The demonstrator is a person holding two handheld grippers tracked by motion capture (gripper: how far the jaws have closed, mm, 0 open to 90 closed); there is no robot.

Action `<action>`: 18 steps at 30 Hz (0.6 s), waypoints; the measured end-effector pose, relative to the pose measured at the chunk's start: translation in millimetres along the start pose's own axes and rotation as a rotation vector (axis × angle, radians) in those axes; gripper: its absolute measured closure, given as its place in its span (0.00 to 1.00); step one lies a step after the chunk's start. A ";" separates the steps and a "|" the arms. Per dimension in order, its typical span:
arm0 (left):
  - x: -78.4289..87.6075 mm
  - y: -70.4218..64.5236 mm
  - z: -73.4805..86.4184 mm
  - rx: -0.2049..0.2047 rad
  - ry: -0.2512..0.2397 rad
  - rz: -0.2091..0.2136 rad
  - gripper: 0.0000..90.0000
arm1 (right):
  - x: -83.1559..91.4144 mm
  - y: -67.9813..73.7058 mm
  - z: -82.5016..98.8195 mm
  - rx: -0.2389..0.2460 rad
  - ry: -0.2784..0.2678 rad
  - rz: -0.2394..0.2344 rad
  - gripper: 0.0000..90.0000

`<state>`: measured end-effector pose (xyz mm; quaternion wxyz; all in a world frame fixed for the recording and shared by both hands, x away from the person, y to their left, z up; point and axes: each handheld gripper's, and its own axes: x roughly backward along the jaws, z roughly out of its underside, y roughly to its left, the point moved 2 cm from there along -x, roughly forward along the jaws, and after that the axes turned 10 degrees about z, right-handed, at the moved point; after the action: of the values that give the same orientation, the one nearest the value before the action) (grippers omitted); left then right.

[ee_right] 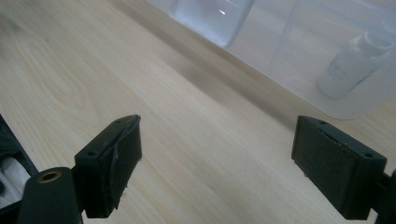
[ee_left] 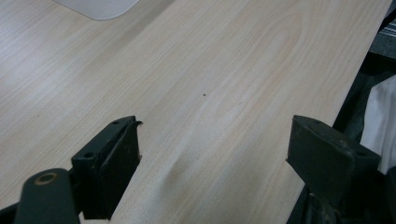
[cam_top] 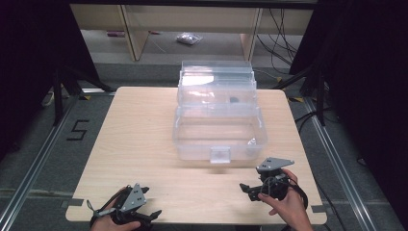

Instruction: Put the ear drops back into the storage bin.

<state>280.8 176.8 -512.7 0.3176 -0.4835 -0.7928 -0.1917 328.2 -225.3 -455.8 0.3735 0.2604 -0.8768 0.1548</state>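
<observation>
A clear plastic storage box (cam_top: 219,144) stands open in the middle of the wooden table (cam_top: 139,125), its tiered upper tray and lid (cam_top: 216,79) raised behind it. A small white bottle (ee_right: 350,60) lies inside the box near its front right corner (cam_top: 251,142). My left gripper (cam_top: 151,202) rests open near the table's front left edge, with bare wood between its fingertips (ee_left: 215,135). At the front right, my right gripper (cam_top: 246,190) is open and empty too, and it faces the box's front wall (ee_right: 217,135).
A small dark item (cam_top: 234,100) sits in the box's upper tray. The box latch (cam_top: 220,155) hangs at its front wall. Beyond the table are wooden shelving (cam_top: 134,29), a plastic bag (cam_top: 188,38) on the floor and cables (cam_top: 281,43).
</observation>
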 end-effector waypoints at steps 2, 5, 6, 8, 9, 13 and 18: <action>0.0 0.0 -0.1 0.000 -0.001 0.000 0.18 | -0.6 -1.0 2.1 0.010 0.007 0.005 0.19; -0.1 -0.1 0.1 0.001 0.000 0.000 0.18 | -1.8 -0.4 5.7 0.014 0.013 0.009 0.19; -0.7 -1.7 0.3 0.022 -0.010 0.009 0.18 | -1.4 1.2 6.4 0.004 0.025 0.003 0.19; -0.4 -0.7 0.0 0.004 -0.003 0.006 0.18 | -1.6 1.4 8.5 0.012 0.015 0.008 0.19; -0.7 -1.8 0.3 0.022 -0.009 0.009 0.18 | -0.5 3.8 9.6 -0.013 0.025 0.005 0.19; -0.3 -1.9 0.4 0.022 -0.011 0.004 0.18 | -2.5 4.8 14.7 0.027 0.017 0.008 0.19; 0.2 0.1 0.0 0.001 -0.001 0.002 0.18 | -4.5 7.6 19.7 0.044 -0.004 0.010 0.19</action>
<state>280.8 176.9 -512.5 0.3176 -0.4842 -0.7927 -0.1905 315.2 -226.7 -472.9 0.3651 0.2647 -0.8751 0.1754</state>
